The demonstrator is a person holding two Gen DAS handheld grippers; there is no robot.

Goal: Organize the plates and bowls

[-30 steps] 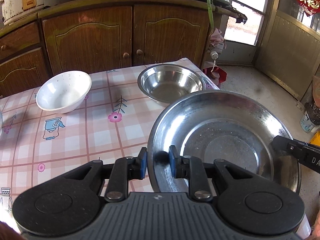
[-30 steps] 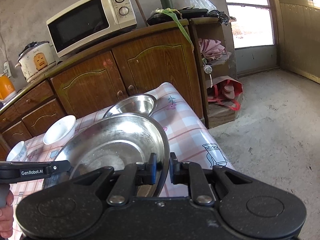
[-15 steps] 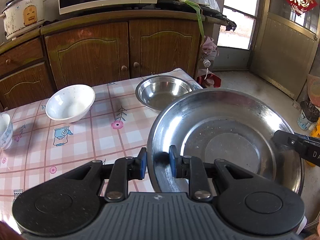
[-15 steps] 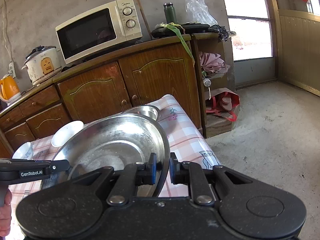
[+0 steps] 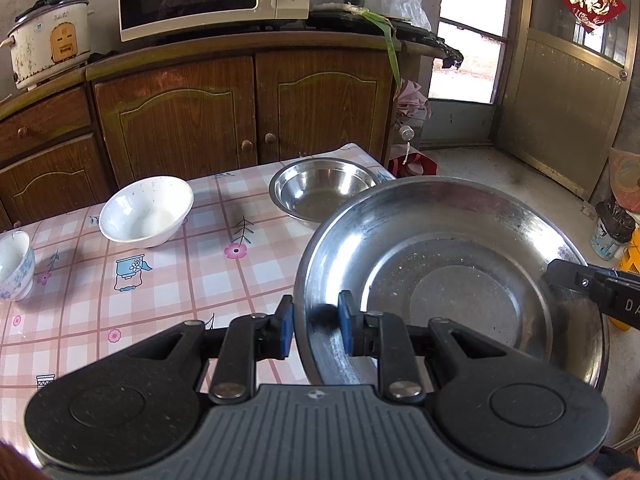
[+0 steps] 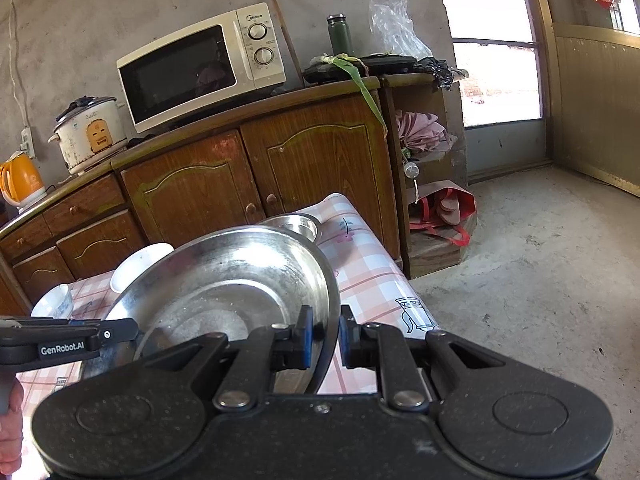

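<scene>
Grippers both nearly closed: left gripper (image 5: 315,320) and right gripper (image 6: 323,334) clamp opposite rims of steel basin (image 5: 460,280).

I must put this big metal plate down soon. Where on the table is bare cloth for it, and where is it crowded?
Bare cloth lies in front of the white bowl and the small steel bowl, toward the near edge of the table. A narrower strip runs between those two bowls. The left edge holds a patterned bowl. The large steel plate is held over the right edge.
</scene>
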